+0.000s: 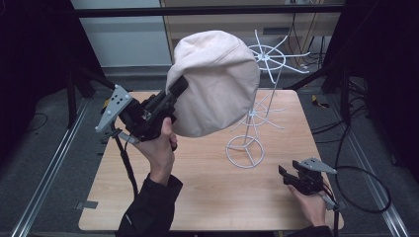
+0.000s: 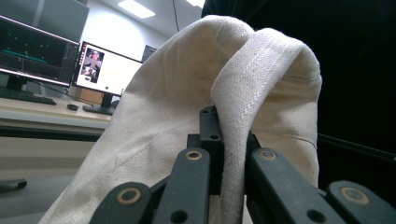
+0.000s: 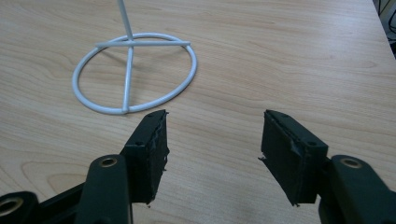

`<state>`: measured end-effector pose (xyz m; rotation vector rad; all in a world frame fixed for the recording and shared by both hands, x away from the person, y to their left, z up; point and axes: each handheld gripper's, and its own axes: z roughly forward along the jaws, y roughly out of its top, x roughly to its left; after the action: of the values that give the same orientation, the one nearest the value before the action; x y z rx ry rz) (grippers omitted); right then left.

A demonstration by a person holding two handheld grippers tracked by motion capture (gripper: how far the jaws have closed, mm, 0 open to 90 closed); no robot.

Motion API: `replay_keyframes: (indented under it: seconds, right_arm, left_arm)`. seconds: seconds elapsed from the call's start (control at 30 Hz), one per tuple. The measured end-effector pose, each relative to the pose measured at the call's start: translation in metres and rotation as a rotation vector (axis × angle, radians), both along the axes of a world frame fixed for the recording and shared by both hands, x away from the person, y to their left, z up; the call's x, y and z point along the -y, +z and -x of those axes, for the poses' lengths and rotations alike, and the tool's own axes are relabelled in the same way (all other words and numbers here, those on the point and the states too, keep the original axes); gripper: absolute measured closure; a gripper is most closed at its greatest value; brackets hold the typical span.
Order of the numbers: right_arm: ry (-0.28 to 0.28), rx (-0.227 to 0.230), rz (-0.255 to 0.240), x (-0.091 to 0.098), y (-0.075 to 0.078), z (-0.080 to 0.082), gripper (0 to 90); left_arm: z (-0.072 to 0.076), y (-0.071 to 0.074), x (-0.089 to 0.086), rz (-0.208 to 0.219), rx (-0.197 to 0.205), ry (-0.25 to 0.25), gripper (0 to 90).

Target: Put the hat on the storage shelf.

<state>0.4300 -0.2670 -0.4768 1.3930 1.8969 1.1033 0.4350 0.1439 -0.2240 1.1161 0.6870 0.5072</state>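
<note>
A cream fabric hat (image 1: 217, 81) hangs in the air above the table, in front of a white wire hat stand (image 1: 245, 148). My left gripper (image 1: 179, 88) is shut on the hat's brim at its left side, raised high and angled up to the right. In the left gripper view the folded brim of the hat (image 2: 233, 140) runs down between the two black jaws. My right gripper (image 1: 284, 173) rests low near the table's front right, open, with bare wood between its pads (image 3: 152, 149). The stand's ring base (image 3: 133, 74) lies just beyond it.
The wooden table (image 1: 207, 197) has free surface in front of the stand. The stand's spoked top (image 1: 269, 55) rises behind the hat at the right. Metal rails and cables run along the floor on both sides. Monitors on a desk (image 2: 42, 60) are in the left gripper view.
</note>
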Motion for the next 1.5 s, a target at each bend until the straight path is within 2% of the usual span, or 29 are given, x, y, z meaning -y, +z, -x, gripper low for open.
replay_keyframes:
  seconds: [0.13, 0.27, 0.5, 0.63, 0.8, 0.97, 1.13, 1.5]
  right_arm:
    - [0.001, 0.000, 0.000, 0.000, 0.000, 0.000, 41.1]
    - [0.000, 0.000, -0.002, 0.000, 0.000, 0.000, 41.1]
    - [0.001, -0.001, 0.000, 0.000, 0.000, 0.000, 41.1]
    - [0.002, 0.000, 0.002, 0.000, 0.000, 0.000, 41.1]
    - [0.001, 0.002, 0.006, 0.000, 0.000, 0.000, 41.1]
    - [0.000, 0.003, 0.005, 0.000, 0.000, 0.000, 41.1]
    - [0.003, 0.005, 0.011, 0.000, -0.001, -0.001, 40.9]
    - [0.001, -0.007, 0.005, 0.000, -0.001, -0.001, 40.6]
  left_arm:
    - [-0.005, -0.002, 0.007, -0.012, -0.009, 0.001, 88.2]
    - [-0.009, -0.006, 0.009, -0.005, -0.024, -0.006, 88.2]
    - [-0.013, -0.015, 0.010, -0.030, -0.046, -0.009, 88.1]
    - [-0.016, -0.021, 0.013, -0.066, -0.060, 0.001, 87.9]
    - [-0.019, -0.028, 0.013, -0.070, -0.078, -0.011, 87.6]
    - [-0.019, -0.035, 0.012, -0.106, -0.083, -0.005, 86.6]
    - [-0.020, -0.043, 0.011, -0.161, -0.092, 0.007, 86.5]
    - [-0.025, -0.057, 0.010, -0.230, -0.144, 0.004, 85.7]
